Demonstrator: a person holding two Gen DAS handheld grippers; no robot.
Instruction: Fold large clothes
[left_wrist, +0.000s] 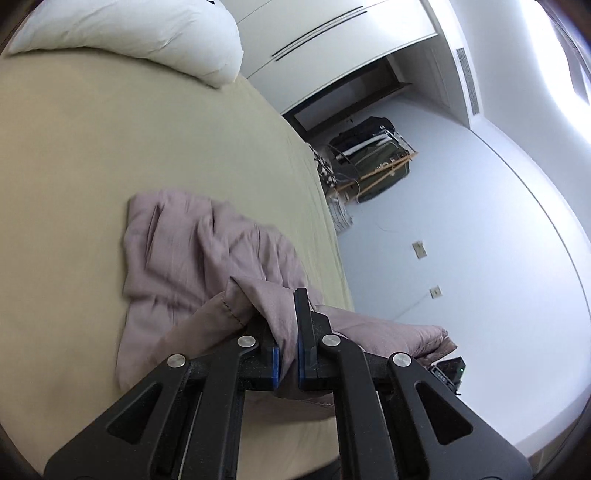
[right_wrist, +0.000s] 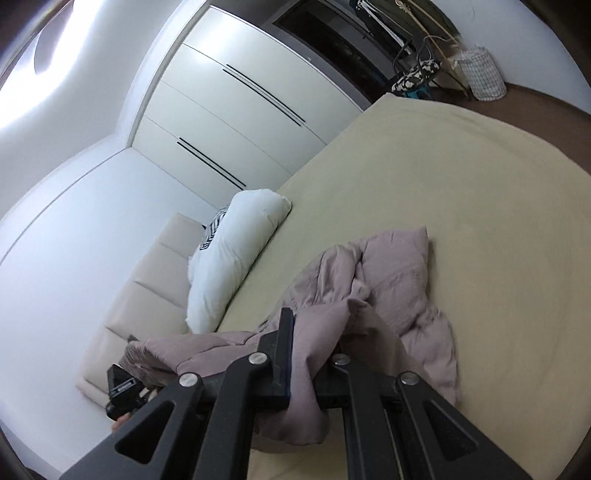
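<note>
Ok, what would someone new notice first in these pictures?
Probably the crumpled mauve garment in the middle of the beige bed, with the left gripper and right gripper each clamped on part of it. Next, the white pillow at the bed's head.

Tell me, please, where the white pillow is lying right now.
The white pillow lies along the bed's edge beside the padded headboard; in the left wrist view it sits top left, beyond the mauve garment both grippers hold.
</note>
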